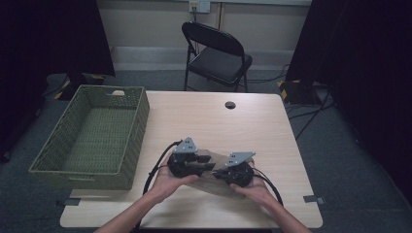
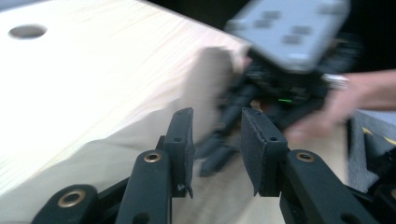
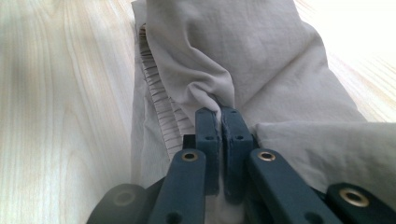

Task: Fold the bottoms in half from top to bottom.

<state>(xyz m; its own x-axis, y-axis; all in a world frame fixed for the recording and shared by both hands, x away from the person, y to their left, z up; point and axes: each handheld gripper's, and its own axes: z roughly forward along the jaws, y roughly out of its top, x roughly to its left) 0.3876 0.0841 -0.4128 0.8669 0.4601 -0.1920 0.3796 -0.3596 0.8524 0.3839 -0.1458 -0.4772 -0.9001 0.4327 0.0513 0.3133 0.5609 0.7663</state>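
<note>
1. Near the front middle of the counter (image 1: 272, 126), a beige garment (image 3: 261, 60) lies between the person's two hands, with a ribbed, elastic-looking band showing at one edge in the right gripper view.
2. Its long axis, as far as the high view shows, runs from near the left gripper (image 1: 206, 165) down and rightward toward the right gripper (image 1: 218, 173), slanted across the counter rather than square to its edges. Which end is waist or hem I cannot tell.
3. The right gripper (image 3: 219, 114) has its jaws closed tight on a pinched fold of the cloth; the fabric bunches into a small peak right at the pads. That hold likely serves as an anchor, keeping one part of the garment fixed while the other hand works.
4. The left gripper (image 2: 217, 140) has its jaws parted with nothing between the pads; the cloth lies below and beyond them, and the picture is blurred. I judge it is free to take a new hold elsewhere on the garment.
5. The two grippers sit close together over the cloth, facing each other, which suits folding or gathering a soft thing that would otherwise slide or sag.
6. A green woven basket (image 1: 58, 145) stands at the left edge of the counter, well apart from the garment and with nothing visible inside; it may be where the cloth is meant to go.
7. A black folding chair (image 1: 218, 56) stands beyond the far edge.
</note>
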